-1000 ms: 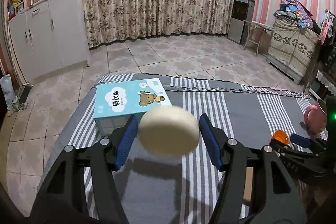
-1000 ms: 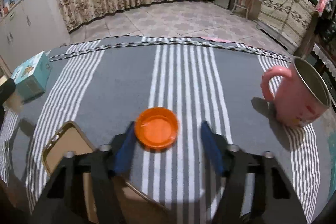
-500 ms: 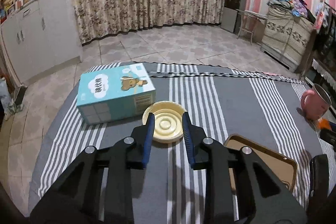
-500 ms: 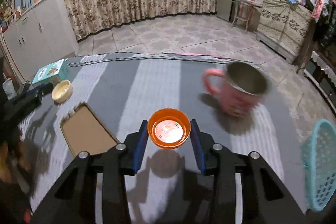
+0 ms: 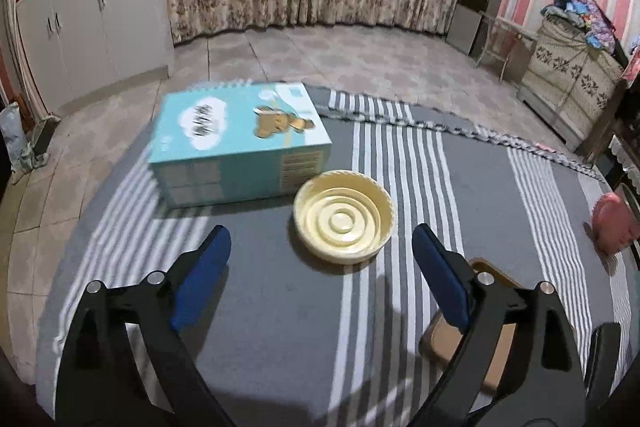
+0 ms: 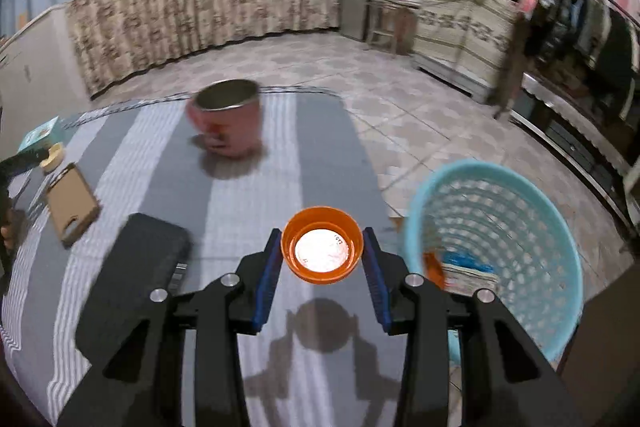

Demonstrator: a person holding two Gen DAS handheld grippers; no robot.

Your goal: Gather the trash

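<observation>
1. Right tongs (image 6: 322,259): pads clamped on the orange cap (image 6: 322,251), carried clear of the worktop (image 6: 248,195) with its shadow cast below. Half a second earlier the cap sat further from the blue basket (image 6: 496,259); it had since been swung up just beside the basket's rim. Judgement: only the last stretch over the rim and a release remained for this piece.
2. Orange cap: shallow round plastic lid, open side up, pale glossy liner inside, smooth wall.
3. Blue basket: round, perforated plastic lattice, standing on the floor off the worktop's edge, some litter already in its bottom.
4. Left tongs (image 5: 320,255): pads wide apart, holding nothing. Half a second earlier they stood narrow; a second earlier the cream lid (image 5: 344,221) was between them. Judgement: this lid had been let go and was not yet collected.
5. Cream lid: round, shallow, ridged in concentric rings, lying open side up on the worktop, far from the basket and just beside the teal carton (image 5: 240,151).
6. Worktop cover: grey cloth with white stripes, matte weave.
</observation>
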